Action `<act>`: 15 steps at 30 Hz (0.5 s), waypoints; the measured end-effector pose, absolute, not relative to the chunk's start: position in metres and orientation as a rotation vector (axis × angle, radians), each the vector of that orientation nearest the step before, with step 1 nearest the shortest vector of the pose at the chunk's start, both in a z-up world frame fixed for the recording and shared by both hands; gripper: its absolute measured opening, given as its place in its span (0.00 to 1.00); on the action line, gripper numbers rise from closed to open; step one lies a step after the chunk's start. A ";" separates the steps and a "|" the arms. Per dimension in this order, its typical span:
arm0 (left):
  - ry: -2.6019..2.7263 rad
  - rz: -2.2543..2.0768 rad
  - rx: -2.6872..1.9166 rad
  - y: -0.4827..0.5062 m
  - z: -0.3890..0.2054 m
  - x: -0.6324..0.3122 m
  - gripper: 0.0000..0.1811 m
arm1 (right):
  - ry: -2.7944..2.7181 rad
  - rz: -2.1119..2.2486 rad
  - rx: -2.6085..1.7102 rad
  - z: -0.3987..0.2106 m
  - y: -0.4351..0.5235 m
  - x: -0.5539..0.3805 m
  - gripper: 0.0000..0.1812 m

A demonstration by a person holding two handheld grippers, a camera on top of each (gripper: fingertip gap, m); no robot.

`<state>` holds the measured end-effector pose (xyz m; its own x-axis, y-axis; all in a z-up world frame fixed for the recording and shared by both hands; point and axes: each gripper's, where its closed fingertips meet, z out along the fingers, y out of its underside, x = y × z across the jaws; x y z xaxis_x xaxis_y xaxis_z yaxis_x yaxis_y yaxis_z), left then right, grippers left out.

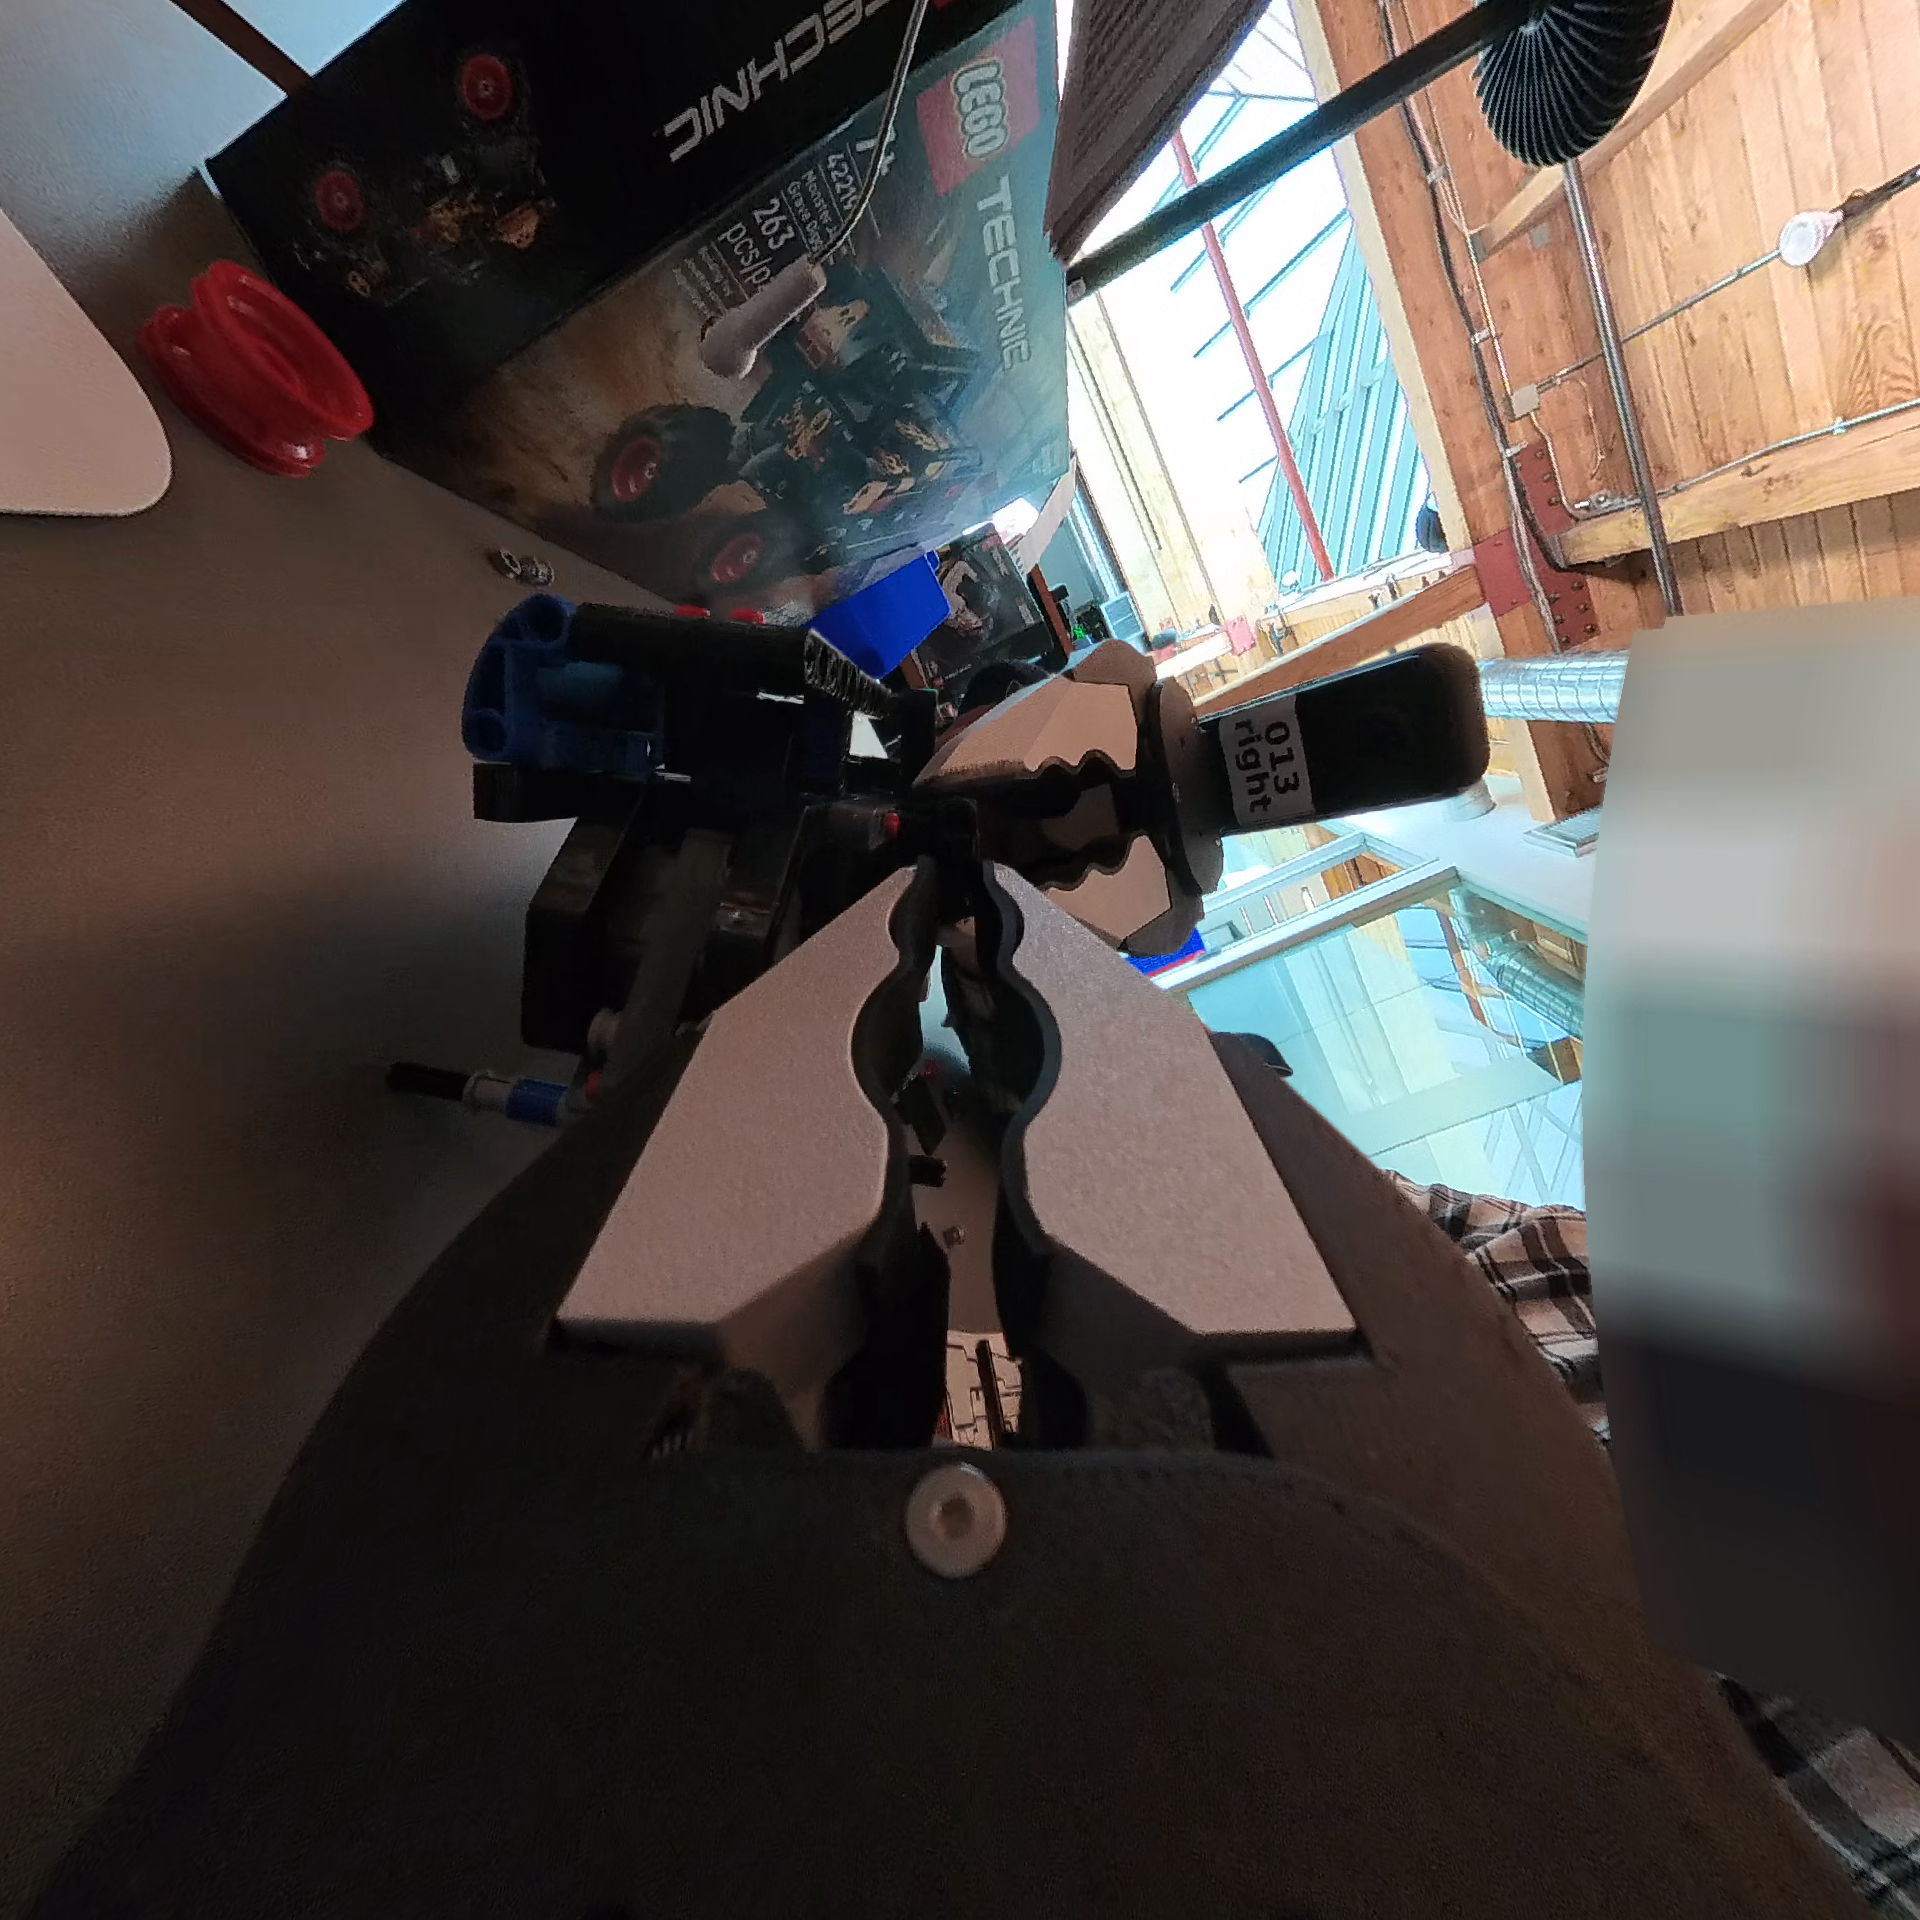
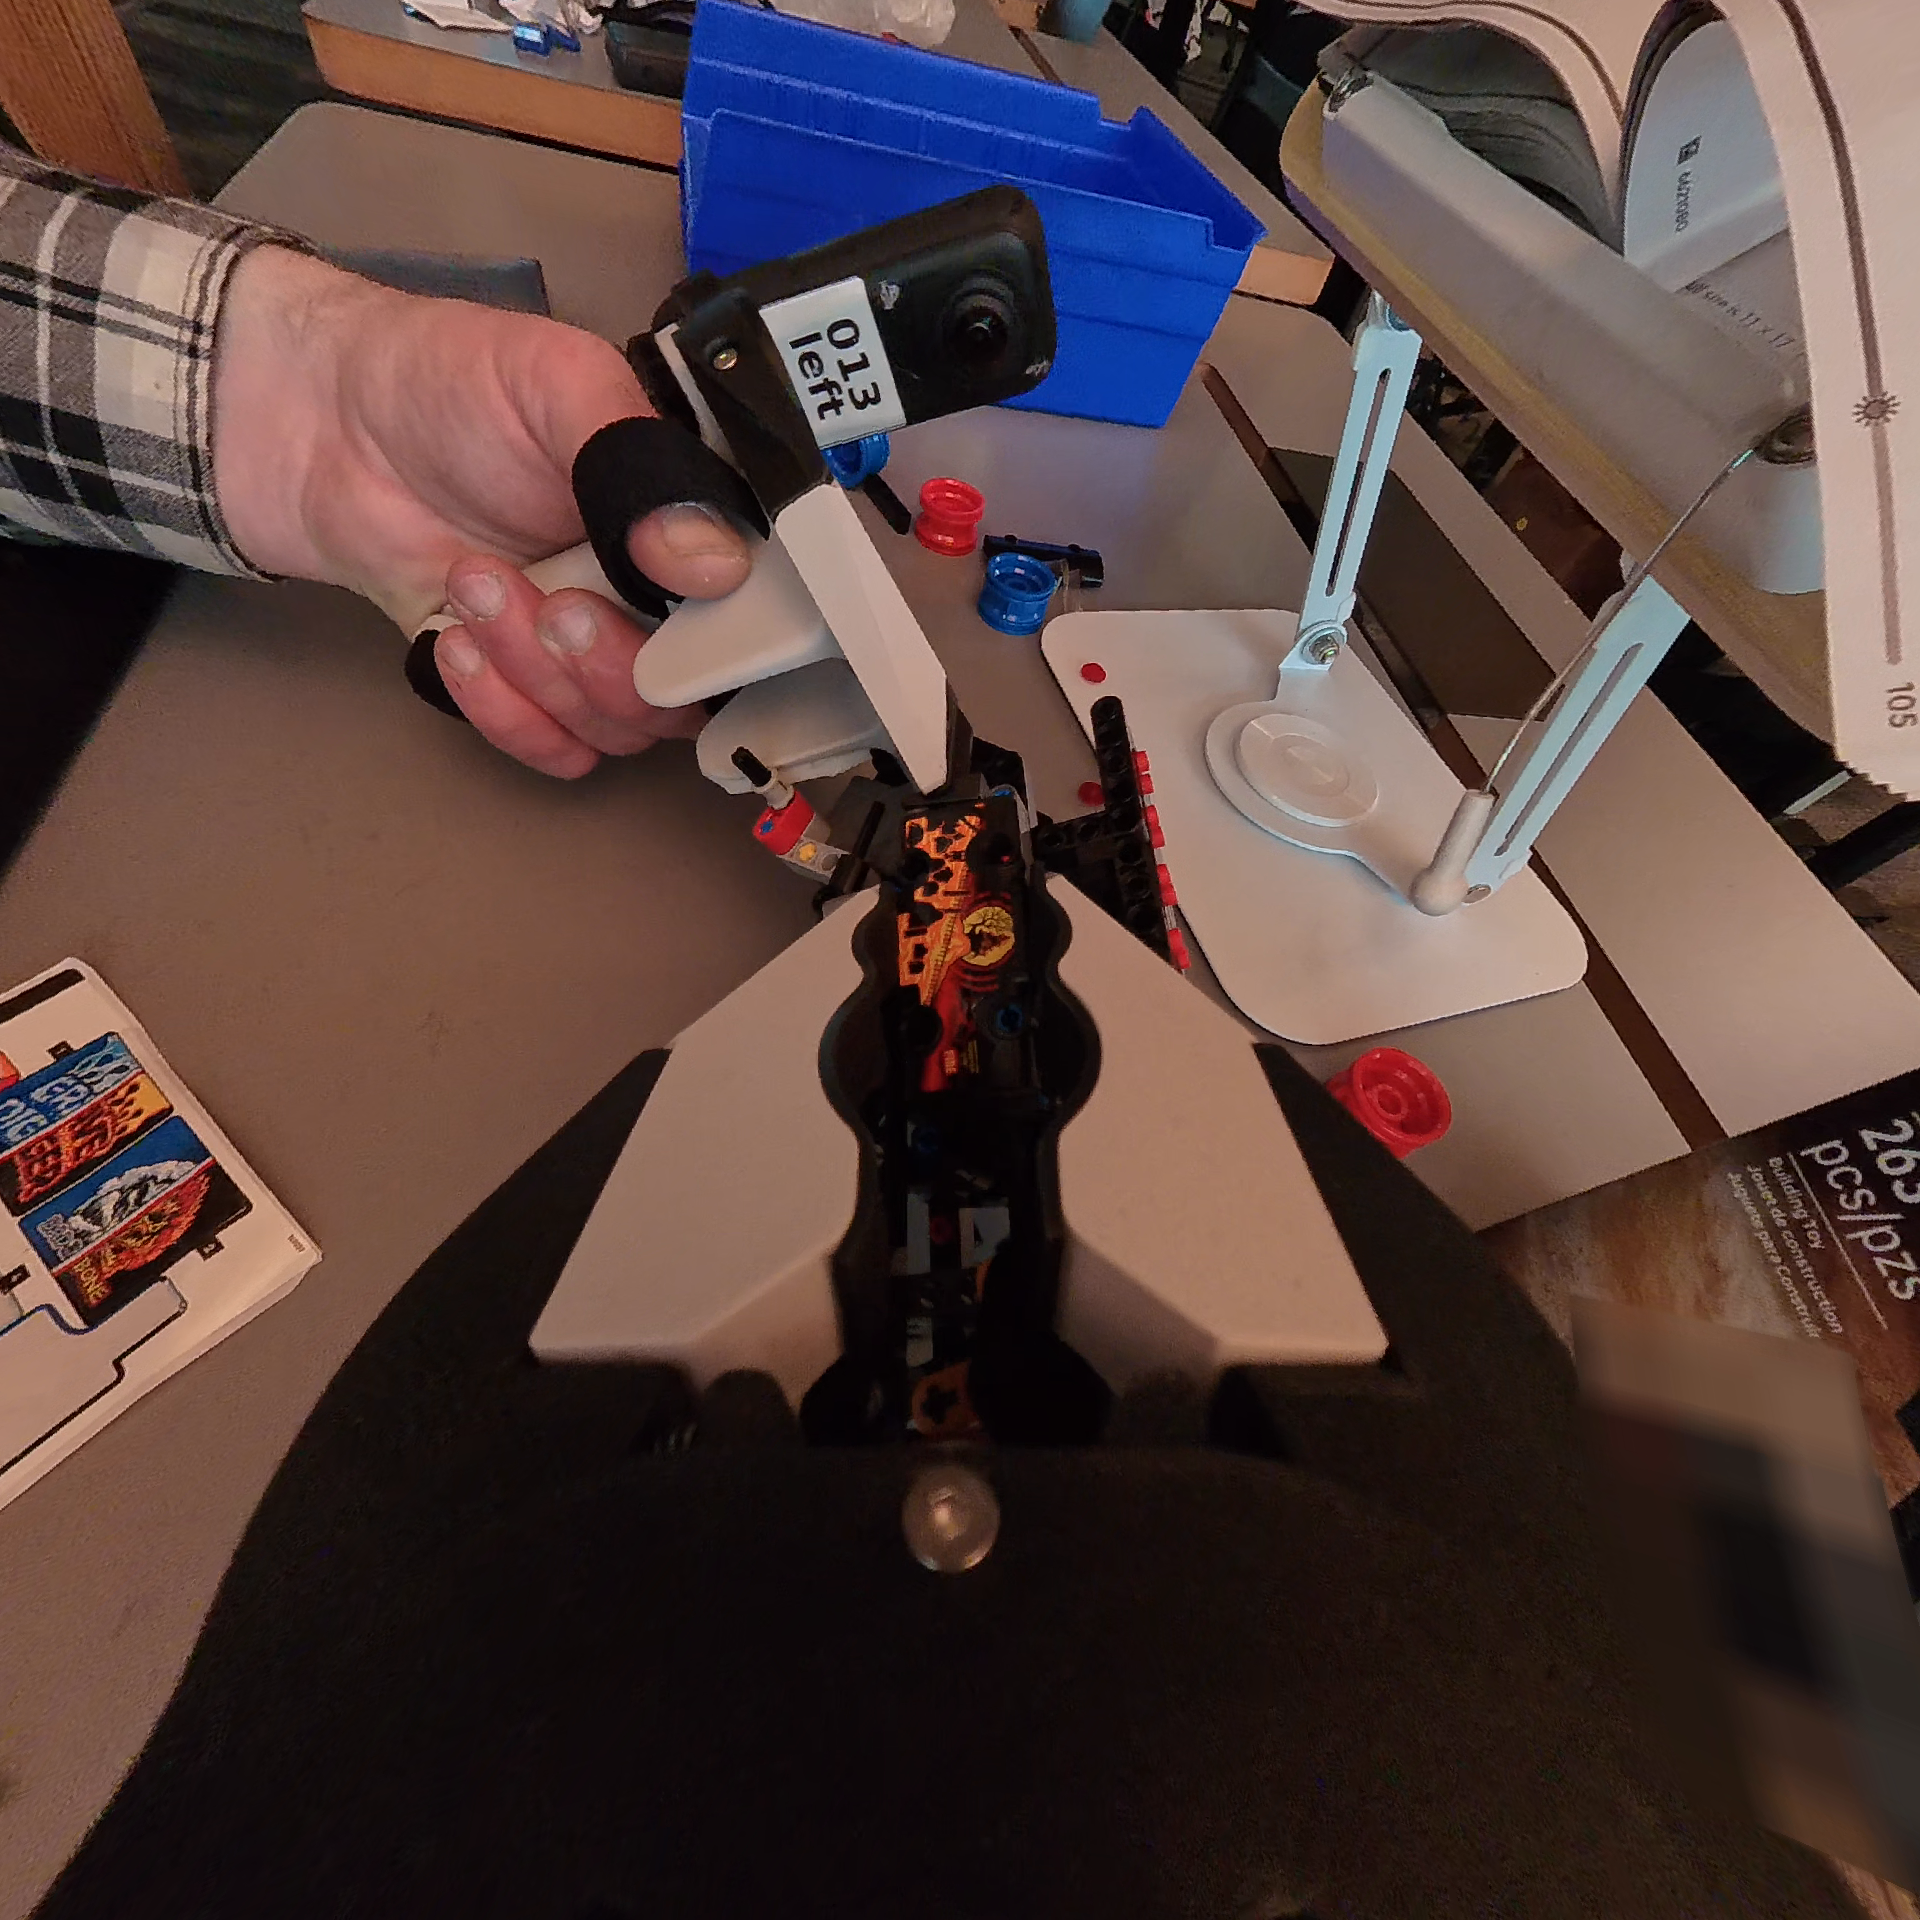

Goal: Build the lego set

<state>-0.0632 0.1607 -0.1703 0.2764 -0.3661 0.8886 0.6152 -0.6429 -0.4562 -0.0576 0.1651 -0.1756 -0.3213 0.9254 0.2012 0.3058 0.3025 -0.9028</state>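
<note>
The right gripper (image 2: 951, 894) is squeezing the lego truck (image 2: 961, 997) in the middle of its picture. Its two grey fingers are closed onto the sides of the black body with the orange flame sticker on top. The left gripper (image 2: 914, 769) is coming in from the upper left of that picture, held by a hand (image 2: 416, 499) in a checked sleeve. In the left wrist view its fingers are almost shut and are pinching a thin black bit at the end of the truck, right at the centre of the frame.

The truck is sitting low over the grey table (image 2: 312, 831), between both grippers.

Loose wheel hubs are lying around: a red one (image 2: 1392, 1101) at the right, and a blue one (image 2: 1013, 592) with another red one (image 2: 951, 514) above the middle, in front of the blue bin (image 2: 1091, 208). The white stand (image 2: 1351, 883) is sitting just to the right of the truck.

Things could go wrong here. If the two grippers are pulling different ways, the small black bit could pop off or the truck could snap apart. If the right one is squeezing too softly, the truck could twist and slip out. A big wobble could also knock the loose hubs and send them rolling away.
</note>
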 end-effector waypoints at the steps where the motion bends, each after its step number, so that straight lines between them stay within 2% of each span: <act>1: -0.231 -1.480 -1.719 0.161 -0.171 -0.063 0.03 | -1.799 1.017 -1.108 -0.176 0.165 -0.058 0.12; 15: -0.327 -1.375 -1.673 0.162 -0.171 -0.064 0.03 | -1.790 1.007 -1.107 -0.176 0.166 -0.059 0.12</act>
